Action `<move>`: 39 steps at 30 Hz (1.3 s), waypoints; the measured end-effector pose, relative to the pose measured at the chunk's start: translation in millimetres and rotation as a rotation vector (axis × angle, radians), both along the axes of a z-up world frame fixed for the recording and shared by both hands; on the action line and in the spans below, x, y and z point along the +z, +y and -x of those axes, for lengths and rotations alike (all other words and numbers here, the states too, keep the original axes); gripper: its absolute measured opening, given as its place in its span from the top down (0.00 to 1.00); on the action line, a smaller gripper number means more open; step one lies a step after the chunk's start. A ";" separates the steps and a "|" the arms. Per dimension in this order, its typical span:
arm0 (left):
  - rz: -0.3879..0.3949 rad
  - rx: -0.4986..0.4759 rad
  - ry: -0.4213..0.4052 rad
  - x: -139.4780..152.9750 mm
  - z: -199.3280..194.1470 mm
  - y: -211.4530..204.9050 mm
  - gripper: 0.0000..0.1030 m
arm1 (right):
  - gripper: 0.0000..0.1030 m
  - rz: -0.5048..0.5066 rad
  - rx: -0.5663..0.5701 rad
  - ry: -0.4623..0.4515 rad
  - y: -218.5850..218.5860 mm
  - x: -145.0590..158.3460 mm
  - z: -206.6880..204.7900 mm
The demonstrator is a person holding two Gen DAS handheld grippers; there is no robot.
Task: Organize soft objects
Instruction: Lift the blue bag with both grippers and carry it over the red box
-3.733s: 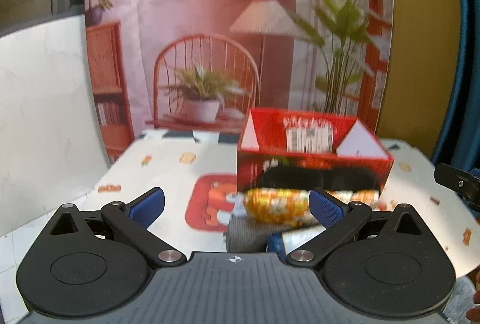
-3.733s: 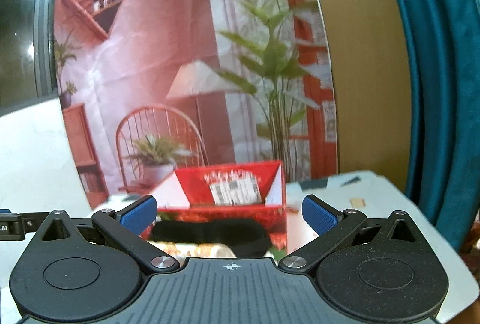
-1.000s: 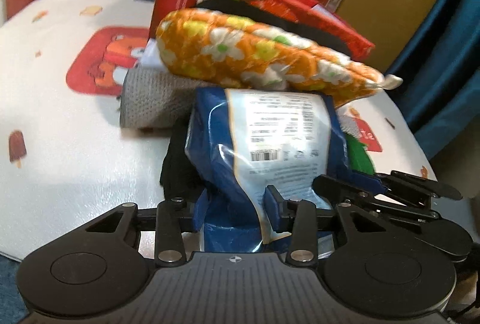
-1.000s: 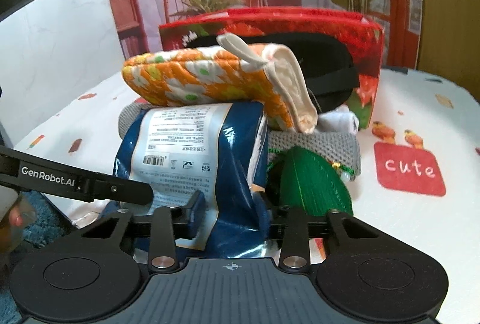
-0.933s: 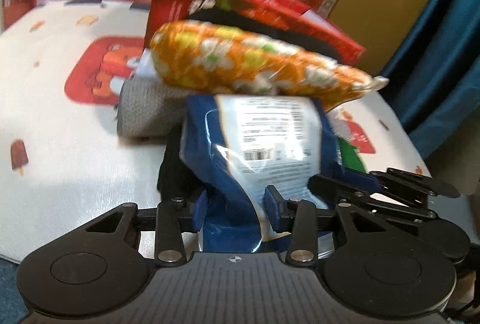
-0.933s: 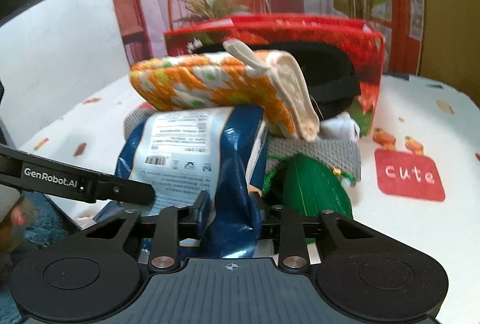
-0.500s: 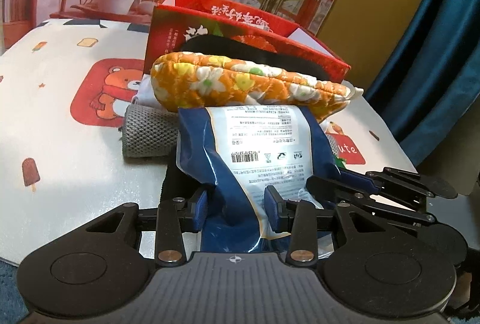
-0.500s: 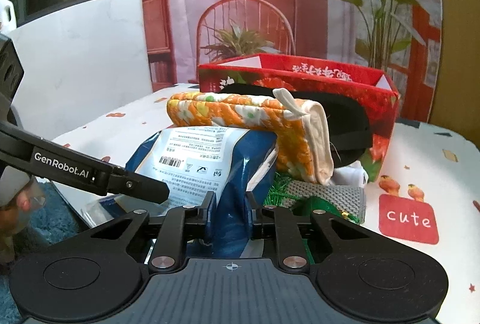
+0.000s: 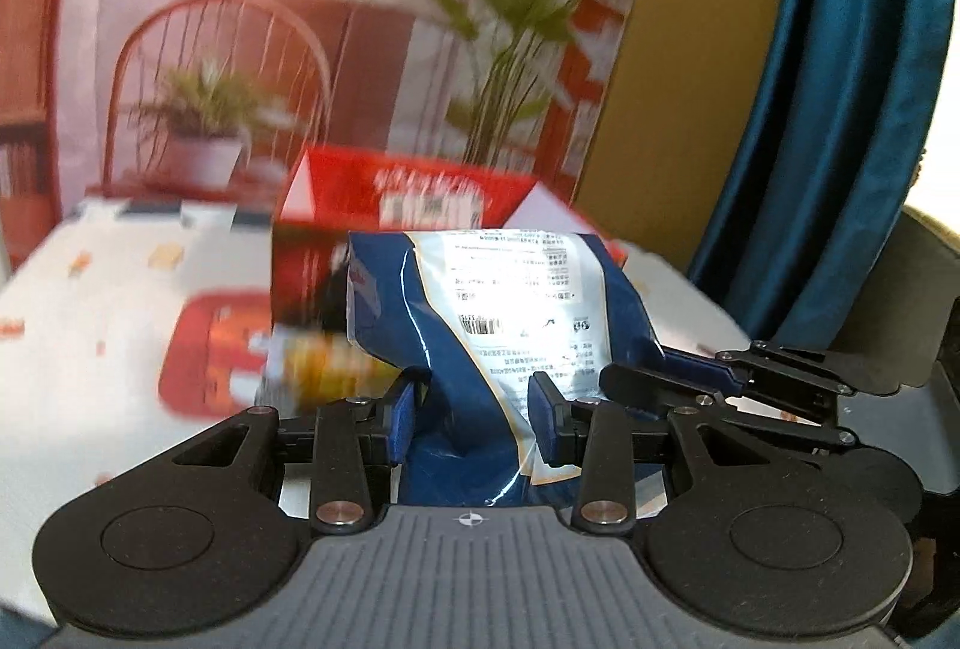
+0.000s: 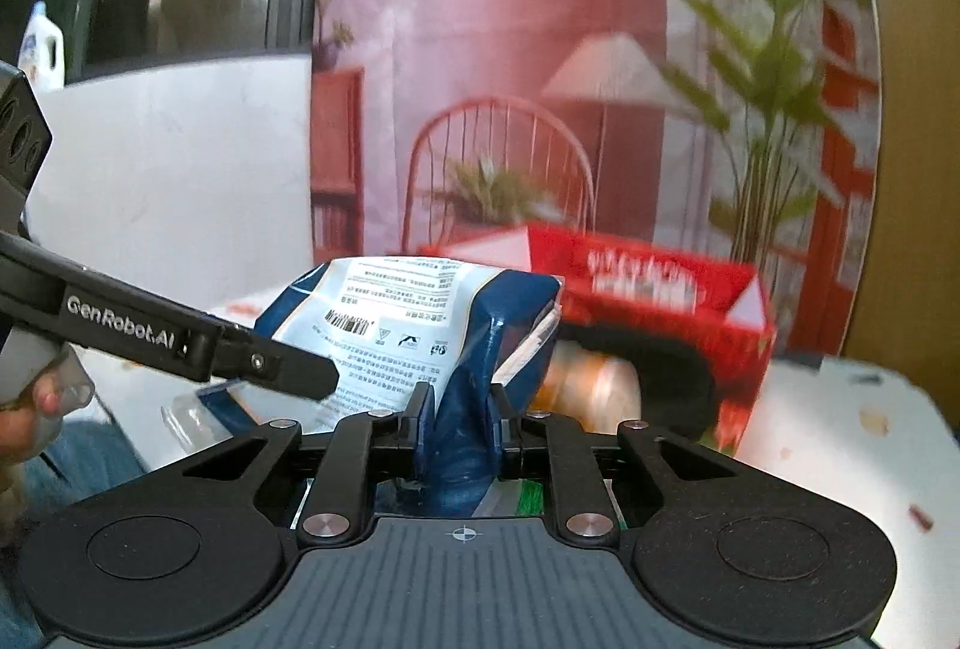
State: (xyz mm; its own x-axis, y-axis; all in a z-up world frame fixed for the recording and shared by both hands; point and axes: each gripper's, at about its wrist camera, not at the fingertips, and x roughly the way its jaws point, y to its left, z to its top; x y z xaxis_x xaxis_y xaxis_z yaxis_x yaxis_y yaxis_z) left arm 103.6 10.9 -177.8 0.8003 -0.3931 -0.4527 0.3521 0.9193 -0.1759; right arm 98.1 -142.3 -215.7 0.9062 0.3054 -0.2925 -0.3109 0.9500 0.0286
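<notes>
Fingers of both grippers pinch the same blue and white packet [image 9: 516,313]. On the left gripper [image 9: 474,412] the blue pads press the packet's lower end from either side, set moderately apart with the crumpled plastic bunched between them. On the right gripper [image 10: 459,418] the fingers have just been closing and now squeeze a narrow fold of the packet's blue edge, nearly together.

Both grippers point slightly downward across the tabletop [image 9: 114,325], side by side, the packet held up off the surface between them with its printed label and barcode facing up. In the left wrist view the right gripper's black linkage lies just to the right of the packet; in the right wrist view the left gripper's black arm crosses in from the left and overlaps the packet's label. A hand [image 10: 24,409] shows at the left edge of that view, near blue denim.

Beyond the packet stands one red box [image 10: 660,301], open at the top, with a black item [image 10: 666,367] at its front. One orange flowered soft item [image 9: 324,367] lies blurred just behind the packet, between it and the box. A green thing [image 10: 528,502] peeks from under the right gripper. A printed backdrop [image 9: 252,48] and a blue curtain [image 9: 840,108] close off the back.
</notes>
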 end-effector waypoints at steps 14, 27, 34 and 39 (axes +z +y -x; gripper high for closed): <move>-0.052 -0.120 -0.083 64.8 -112.4 -31.6 0.60 | 0.84 -0.108 -0.048 -0.049 -68.1 66.4 -114.8; -0.089 -0.048 0.047 53.2 -221.8 -47.1 0.60 | 0.83 -0.027 -0.098 0.057 -77.0 57.2 -239.9; -0.115 -0.069 0.162 32.7 -257.1 -63.8 0.60 | 0.83 -0.042 -0.137 0.192 -88.4 32.8 -271.5; -0.140 -0.088 0.213 19.7 -276.4 -72.6 0.60 | 0.83 -0.061 -0.181 0.284 -96.5 17.9 -287.5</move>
State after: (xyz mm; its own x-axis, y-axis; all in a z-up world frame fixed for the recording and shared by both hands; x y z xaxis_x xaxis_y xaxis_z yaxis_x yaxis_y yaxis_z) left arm 380.0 -61.7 -158.1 0.6462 -0.3788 -0.6625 0.4006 0.9073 -0.1281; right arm 385.6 -238.8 -197.8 0.8321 0.1718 -0.5273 -0.1088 0.9829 0.1485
